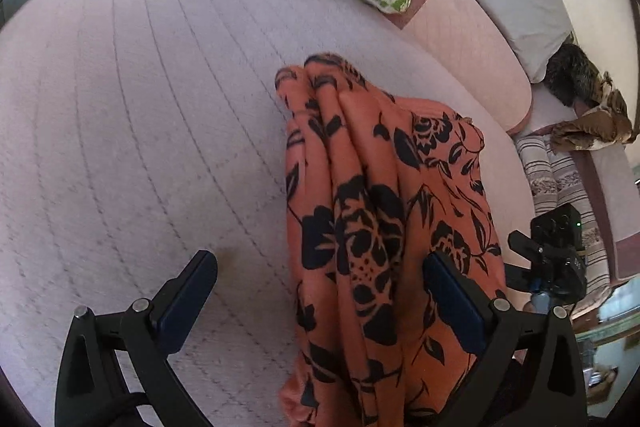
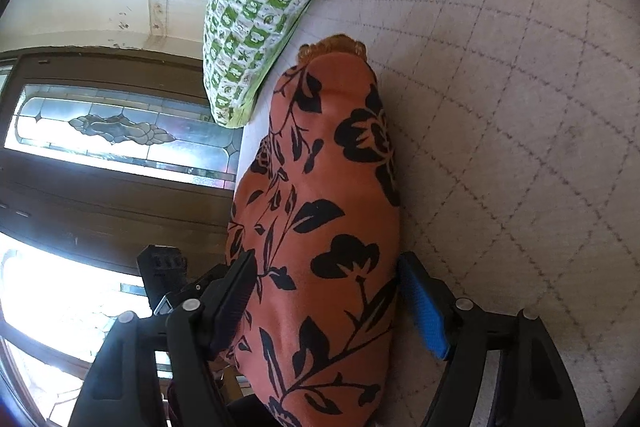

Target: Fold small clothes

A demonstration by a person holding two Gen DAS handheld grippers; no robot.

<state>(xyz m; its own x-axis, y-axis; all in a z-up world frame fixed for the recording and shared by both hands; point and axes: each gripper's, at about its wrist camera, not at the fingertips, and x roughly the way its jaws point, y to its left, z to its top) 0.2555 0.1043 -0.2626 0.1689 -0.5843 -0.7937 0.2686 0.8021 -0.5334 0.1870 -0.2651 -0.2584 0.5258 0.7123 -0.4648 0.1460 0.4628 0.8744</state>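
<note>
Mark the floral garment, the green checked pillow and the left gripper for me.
floral garment (image 1: 372, 227): left wrist view, on its bunched middle folds.
green checked pillow (image 2: 256, 15): right wrist view, on its patterned face.
left gripper (image 1: 320, 291): left wrist view, midway between its fingertips.

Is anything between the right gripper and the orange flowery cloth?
No. The orange flowery cloth already sits between the right gripper's open fingers, with nothing visible in the way.

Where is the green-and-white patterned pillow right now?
The green-and-white patterned pillow lies at the far edge of the quilted bed, beyond the orange floral garment; the left wrist view shows it top centre.
</note>
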